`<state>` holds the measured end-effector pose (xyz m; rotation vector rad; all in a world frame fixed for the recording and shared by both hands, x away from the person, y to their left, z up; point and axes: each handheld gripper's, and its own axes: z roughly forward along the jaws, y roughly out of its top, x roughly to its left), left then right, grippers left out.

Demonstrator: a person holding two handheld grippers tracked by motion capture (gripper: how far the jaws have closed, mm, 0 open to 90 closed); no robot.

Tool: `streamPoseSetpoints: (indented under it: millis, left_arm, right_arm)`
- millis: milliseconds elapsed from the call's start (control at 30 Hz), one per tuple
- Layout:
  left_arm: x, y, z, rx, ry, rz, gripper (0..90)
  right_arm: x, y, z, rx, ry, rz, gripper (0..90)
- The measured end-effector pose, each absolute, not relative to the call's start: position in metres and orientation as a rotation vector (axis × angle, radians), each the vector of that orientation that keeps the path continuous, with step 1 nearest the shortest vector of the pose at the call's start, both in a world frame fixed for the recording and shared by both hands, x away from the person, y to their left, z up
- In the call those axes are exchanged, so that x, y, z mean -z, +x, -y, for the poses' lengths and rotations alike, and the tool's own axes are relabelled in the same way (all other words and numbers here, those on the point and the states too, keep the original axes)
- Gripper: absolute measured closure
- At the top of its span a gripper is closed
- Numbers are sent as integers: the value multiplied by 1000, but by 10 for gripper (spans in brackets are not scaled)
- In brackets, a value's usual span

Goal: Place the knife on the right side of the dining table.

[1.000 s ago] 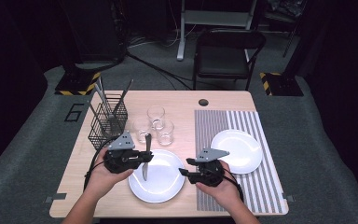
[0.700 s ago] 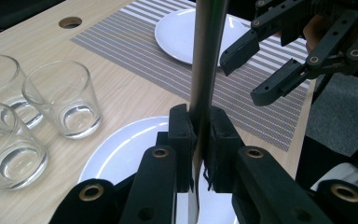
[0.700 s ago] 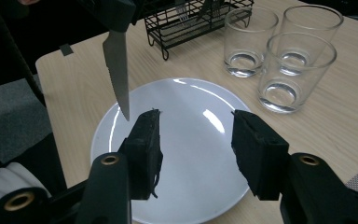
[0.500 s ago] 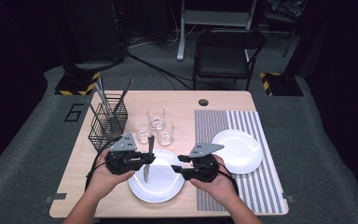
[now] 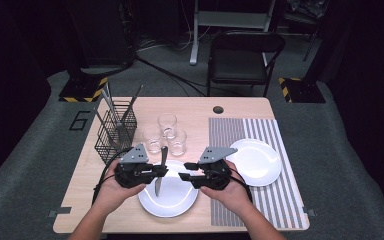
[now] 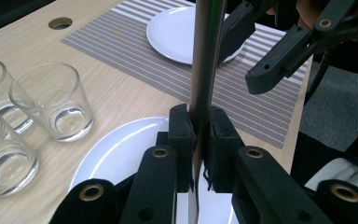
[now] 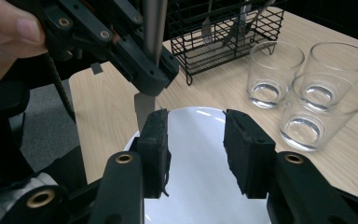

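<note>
Two grippers meet above the near white plate [image 5: 172, 202]. Our left gripper [image 6: 199, 135] pinches a table knife [image 5: 159, 171] at mid-length, upright over the plate's left part. Our right gripper [image 7: 196, 140], jaws spread and empty, hovers just right of the knife.

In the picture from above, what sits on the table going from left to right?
Black wire basket → left gripper clamping a knife → right gripper, jaws open → striped placemat → white plate on the mat.
</note>
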<state>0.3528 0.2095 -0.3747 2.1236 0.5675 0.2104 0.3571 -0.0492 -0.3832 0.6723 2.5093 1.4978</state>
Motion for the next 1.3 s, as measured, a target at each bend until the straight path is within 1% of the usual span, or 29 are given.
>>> streamPoseSetpoints:
  millis: [667,1033,1200,1300]
  left_arm:
    - [376,350,-204,-203,2145,-526,822]
    - [378,349,-199,-201,2158,-505,823]
    - [377,348,-199,-205,2161,-497,823]
    - [377,349,-199,-204,2163,-493,823]
  right_arm:
    - [362,363,34,-1582,596,-2513,598]
    - [356,364,27,-1602,594,-2517,576]
    - [352,365,23,-1611,579,-2520,582]
    - [350,366,21,-1612,557,-2524,601]
